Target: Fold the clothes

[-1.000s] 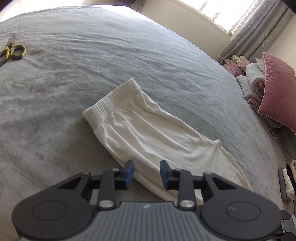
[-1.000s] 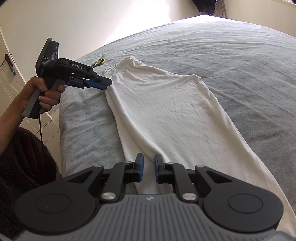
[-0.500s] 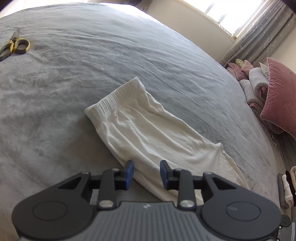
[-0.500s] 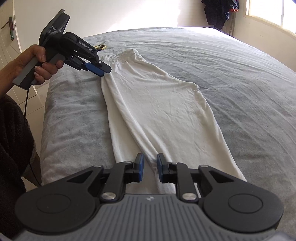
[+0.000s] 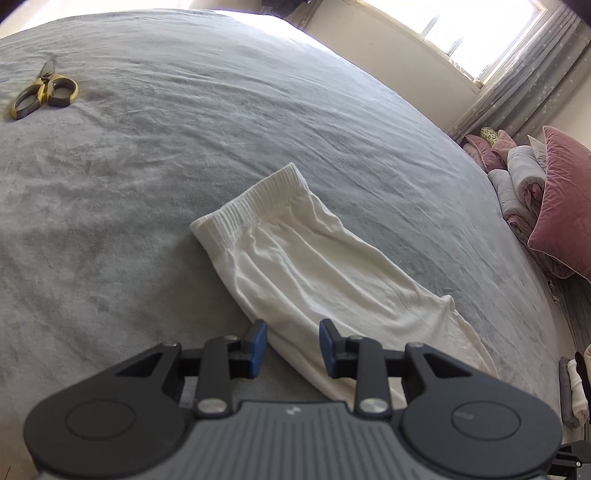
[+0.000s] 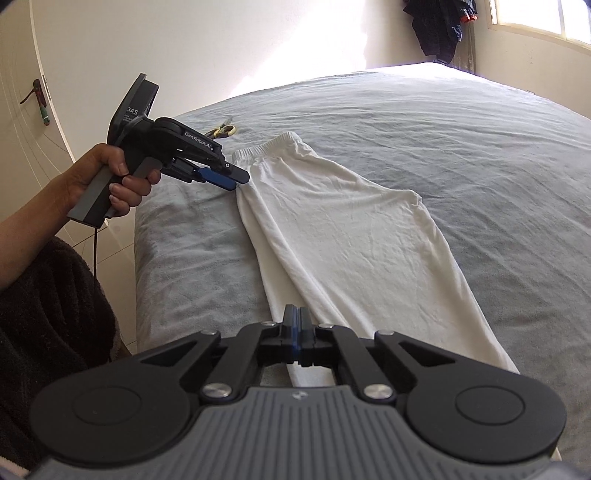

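Only the right view shows right claw (image 6: 295, 328) closed, left claw (image 5: 292, 343) gaping over trousers (image 5: 314, 269).

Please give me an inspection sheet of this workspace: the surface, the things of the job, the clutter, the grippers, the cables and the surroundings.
Surface: grey bed cover, lightly wrinkled.
Job's things: white trousers lying flat and lengthwise, elastic waistband at the far end.
Clutter: yellow-handled scissors on the cover beyond the waistband, apart from the trousers.
Grippers: left gripper open, above the trousers' edge, nothing between the pads; right gripper shut, its jaws have just closed; whether cloth is pinched cannot be told.
Cables: one dark cable hanging from the left gripper's handle.
Surroundings: pink pillow and rolled bedding by the curtained window; dark clothes hanging on the wall; door with handle.
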`<state>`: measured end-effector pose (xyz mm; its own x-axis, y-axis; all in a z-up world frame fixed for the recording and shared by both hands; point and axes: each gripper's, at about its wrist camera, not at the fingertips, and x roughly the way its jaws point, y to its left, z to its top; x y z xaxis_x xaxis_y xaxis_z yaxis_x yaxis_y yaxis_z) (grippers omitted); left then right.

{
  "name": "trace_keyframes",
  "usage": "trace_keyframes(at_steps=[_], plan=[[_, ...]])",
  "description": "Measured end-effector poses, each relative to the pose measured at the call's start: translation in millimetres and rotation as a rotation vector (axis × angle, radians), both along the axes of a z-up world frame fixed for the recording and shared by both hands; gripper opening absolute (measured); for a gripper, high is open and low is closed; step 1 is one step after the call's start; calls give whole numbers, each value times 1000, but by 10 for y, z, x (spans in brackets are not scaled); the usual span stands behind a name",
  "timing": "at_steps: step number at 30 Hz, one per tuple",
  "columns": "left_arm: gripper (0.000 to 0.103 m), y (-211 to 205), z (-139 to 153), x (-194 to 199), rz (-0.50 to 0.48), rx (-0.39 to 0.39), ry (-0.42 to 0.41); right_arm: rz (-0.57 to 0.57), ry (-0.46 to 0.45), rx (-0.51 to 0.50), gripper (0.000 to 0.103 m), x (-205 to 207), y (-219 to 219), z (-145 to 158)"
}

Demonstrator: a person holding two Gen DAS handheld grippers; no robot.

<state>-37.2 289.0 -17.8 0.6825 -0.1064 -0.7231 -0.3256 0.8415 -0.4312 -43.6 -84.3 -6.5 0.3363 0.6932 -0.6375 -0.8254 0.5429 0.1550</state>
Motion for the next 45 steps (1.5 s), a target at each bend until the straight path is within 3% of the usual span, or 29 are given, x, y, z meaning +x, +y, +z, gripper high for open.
trace_keyframes(at_steps=[3,8,17,25,32,37,45], plan=[[31,12,6,2,20,-14,-2,-26,-58,-28,15,-36,97,-37],[31,-43,56,20,-10,-86,-18,-31,-102,-53,15,-30,339,-79],[31,-510,-3,2,-243,-213,15,21,-165,-127,15,-19,898,-181],[31,-662,-163,59,-255,-257,71,46,-217,-200,21,17,1124,-235],[31,-664,-223,96,-240,-256,87,22,-148,-182,20,151,1097,-225],[34,-647,-206,102,-240,-264,84,-26,-33,-110,4,282,974,-204],[37,-546,-191,48,-190,-279,63,-44,120,19,3,324,809,-102]])
